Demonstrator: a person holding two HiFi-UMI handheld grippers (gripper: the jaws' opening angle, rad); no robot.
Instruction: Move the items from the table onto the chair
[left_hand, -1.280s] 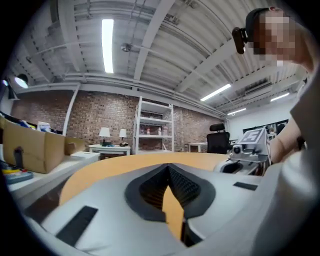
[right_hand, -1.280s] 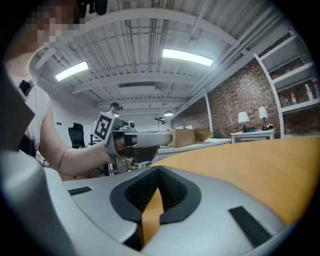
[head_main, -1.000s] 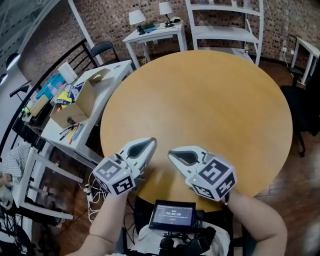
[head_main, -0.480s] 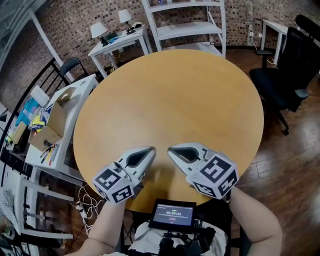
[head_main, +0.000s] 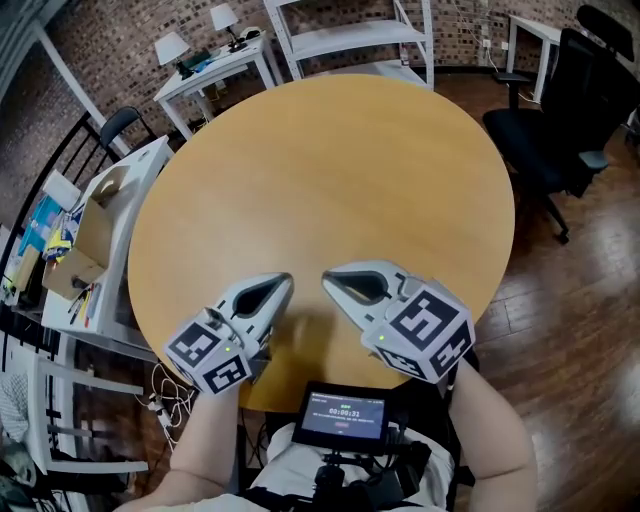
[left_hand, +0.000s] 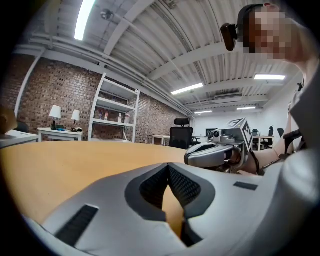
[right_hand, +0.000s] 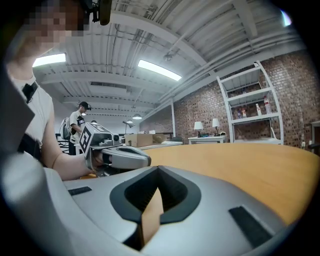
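The round wooden table (head_main: 330, 170) carries no loose items that I can see. A black office chair (head_main: 560, 110) stands on the floor off its right side. Both grippers hover low over the table's near edge, side by side and tilted toward each other. My left gripper (head_main: 285, 280) is shut with nothing between its jaws; in its own view the tips (left_hand: 167, 167) meet over bare wood, and the right gripper (left_hand: 215, 152) shows beside it. My right gripper (head_main: 328, 280) is also shut and empty (right_hand: 157, 172), with the left gripper (right_hand: 125, 157) visible to its left.
A white side table (head_main: 140, 175) with an open cardboard box (head_main: 85, 235) and stationery stands at the left. Behind are a white desk with lamps (head_main: 210, 55), a white shelf unit (head_main: 340, 35) and a small black chair (head_main: 125, 125). A tablet (head_main: 343, 417) hangs at my waist.
Both grippers have slid a little to the left along the near edge, still shut. The view has swung round, bringing the black office chair in at the right.
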